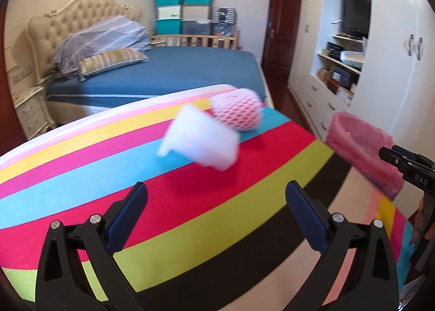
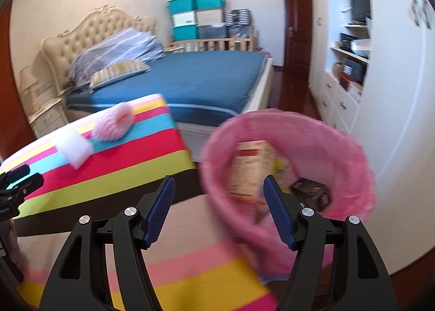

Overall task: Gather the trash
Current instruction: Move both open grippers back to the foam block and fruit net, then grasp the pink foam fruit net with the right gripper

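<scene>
Striped surface (image 1: 81, 164) with two bits of trash, pink-lined bin (image 2: 299, 131) just beside its edge.

Largest scrap: white foam piece (image 1: 199, 138), touching a pink foam net sleeve (image 1: 236, 112), both probably feather-light, soft, crushable; best pinched gently across the middle. Left gripper (image 1: 216, 213) fingers spread wide, empty, short of the foam. Right gripper (image 2: 218, 209) fingers open, empty, at the bin's near rim.

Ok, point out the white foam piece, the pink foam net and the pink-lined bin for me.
white foam piece (image 1: 201, 138), left wrist view, middle of its top face.
pink foam net (image 1: 236, 110), left wrist view, centre of the mesh side.
pink-lined bin (image 2: 350, 148), right wrist view, inner liner wall on the right.
</scene>
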`<state>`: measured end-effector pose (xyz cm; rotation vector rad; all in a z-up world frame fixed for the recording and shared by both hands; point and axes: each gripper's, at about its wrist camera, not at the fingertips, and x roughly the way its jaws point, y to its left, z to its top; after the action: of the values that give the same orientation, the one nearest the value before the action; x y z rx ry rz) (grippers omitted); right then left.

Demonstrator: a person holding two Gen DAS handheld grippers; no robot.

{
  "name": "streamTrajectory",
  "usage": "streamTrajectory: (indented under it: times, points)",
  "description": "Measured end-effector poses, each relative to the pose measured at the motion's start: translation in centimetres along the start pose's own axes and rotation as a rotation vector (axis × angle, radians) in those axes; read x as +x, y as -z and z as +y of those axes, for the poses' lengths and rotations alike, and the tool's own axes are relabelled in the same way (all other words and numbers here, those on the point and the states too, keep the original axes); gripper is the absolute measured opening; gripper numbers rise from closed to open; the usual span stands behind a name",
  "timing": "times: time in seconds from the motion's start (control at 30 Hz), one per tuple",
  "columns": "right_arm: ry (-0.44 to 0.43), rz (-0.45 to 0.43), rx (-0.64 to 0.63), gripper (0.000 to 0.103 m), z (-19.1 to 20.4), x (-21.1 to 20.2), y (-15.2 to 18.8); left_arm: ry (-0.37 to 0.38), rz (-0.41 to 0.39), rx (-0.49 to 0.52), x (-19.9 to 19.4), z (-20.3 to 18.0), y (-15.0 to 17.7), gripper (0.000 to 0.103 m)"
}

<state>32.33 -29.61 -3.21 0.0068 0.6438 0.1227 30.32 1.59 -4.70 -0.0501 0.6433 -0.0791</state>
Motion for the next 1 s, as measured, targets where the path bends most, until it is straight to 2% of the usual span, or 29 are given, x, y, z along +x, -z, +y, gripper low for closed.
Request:
streamTrajectory:
  times: [0.13, 0.27, 0.37, 0.6, 0.83, 0.97, 1.0]
  points:
    - [-0.040, 0.013, -0.051, 0.069, 2.9, 0.8, -0.8, -0.010, 0.006, -0.050, -0.3, 1.7, 0.1, 0.098]
    - [-0.082, 0.013, -0.083, 0.069, 5.6, 2.0, -2.2, -0.048, 0.040, -0.056, -0.1, 2.2, 0.2, 0.098]
    - [-0.107, 0.017, -0.084, 0.069, 6.9, 3.5, -3.7, -0.059, 0.025, -0.074, -0.3, 2.4, 0.1, 0.098]
    - [-0.162, 0.040, -0.110, 0.069, 11.5, 8.0, -7.0, -0.072, 0.007, -0.169, -0.7, 3.9, 0.3, 0.098]
    - [-0.179, 0.075, -0.135, 0.068, 15.2, 12.3, -8.9, -0.073, 0.062, -0.283, 0.0, 6.3, 0.6, 0.098]
    - [-0.188, 0.107, -0.129, 0.066, 16.2, 14.1, -9.1, -0.067, 0.066, -0.294, -0.1, 6.5, 0.8, 0.098]
    - [-0.199, 0.113, -0.129, 0.059, 16.4, 14.4, -9.0, -0.067, 0.065, -0.289, -0.1, 6.4, 0.9, 0.098]
